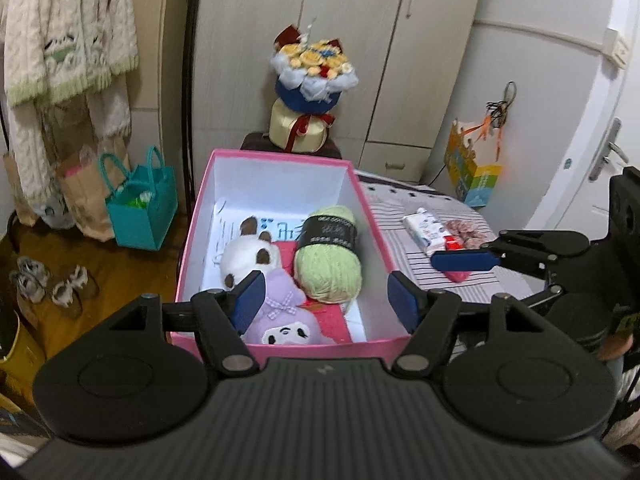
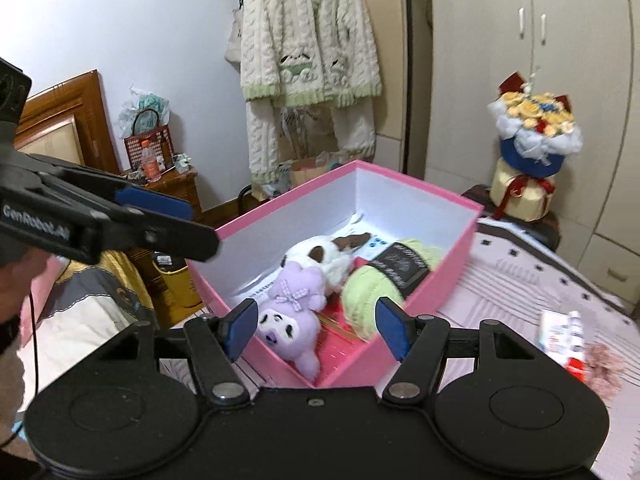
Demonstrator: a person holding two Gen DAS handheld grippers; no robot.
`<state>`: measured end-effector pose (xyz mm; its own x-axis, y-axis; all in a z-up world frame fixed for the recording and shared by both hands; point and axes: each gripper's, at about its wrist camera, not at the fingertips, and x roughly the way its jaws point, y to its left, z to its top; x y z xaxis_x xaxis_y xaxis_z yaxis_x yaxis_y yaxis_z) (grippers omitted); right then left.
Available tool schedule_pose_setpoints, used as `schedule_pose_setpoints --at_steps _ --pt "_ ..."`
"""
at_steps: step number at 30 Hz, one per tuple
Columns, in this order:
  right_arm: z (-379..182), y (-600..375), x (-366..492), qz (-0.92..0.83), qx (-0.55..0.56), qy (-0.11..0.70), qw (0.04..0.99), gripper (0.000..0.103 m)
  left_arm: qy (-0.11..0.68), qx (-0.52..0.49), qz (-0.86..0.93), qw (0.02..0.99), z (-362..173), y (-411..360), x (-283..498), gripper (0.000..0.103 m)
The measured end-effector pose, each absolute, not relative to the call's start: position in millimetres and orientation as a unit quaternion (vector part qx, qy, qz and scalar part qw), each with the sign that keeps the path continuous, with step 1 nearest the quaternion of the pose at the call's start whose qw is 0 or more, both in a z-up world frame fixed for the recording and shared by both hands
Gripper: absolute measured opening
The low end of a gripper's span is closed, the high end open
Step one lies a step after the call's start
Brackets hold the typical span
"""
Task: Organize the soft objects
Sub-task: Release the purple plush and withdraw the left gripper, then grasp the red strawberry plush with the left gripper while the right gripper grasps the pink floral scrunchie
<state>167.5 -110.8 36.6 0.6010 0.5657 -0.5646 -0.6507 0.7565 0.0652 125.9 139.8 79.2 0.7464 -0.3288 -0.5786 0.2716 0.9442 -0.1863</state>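
Observation:
A pink box (image 1: 192, 224) (image 2: 452, 276) stands on the striped bed. Inside it lie a purple plush (image 1: 282, 316) (image 2: 292, 312), a white and brown plush (image 1: 250, 258) (image 2: 320, 258) and a green yarn ball (image 1: 330, 258) (image 2: 370, 288). My left gripper (image 1: 326, 298) is open and empty, just in front of the box's near wall. My right gripper (image 2: 316, 326) is open and empty, at the box's near corner. It shows from the side in the left wrist view (image 1: 466, 260), to the right of the box. A pink scrunchie (image 1: 466, 230) (image 2: 604, 368) lies on the bed.
A white tube packet (image 1: 426, 232) (image 2: 560, 334) lies beside the scrunchie. A bouquet (image 1: 312, 76) (image 2: 534, 128) stands on a stool behind the box, before the wardrobe. A knit sweater (image 2: 310, 32) hangs on a rack. A teal bag (image 1: 142, 208) stands on the floor, left.

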Motion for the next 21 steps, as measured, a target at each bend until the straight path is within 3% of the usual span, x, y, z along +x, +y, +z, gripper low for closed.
schedule_pose_setpoints --at_steps 21 --pt "40 -266 110 0.242 -0.044 0.230 0.941 0.071 0.287 0.000 -0.277 0.917 95 35 99 0.067"
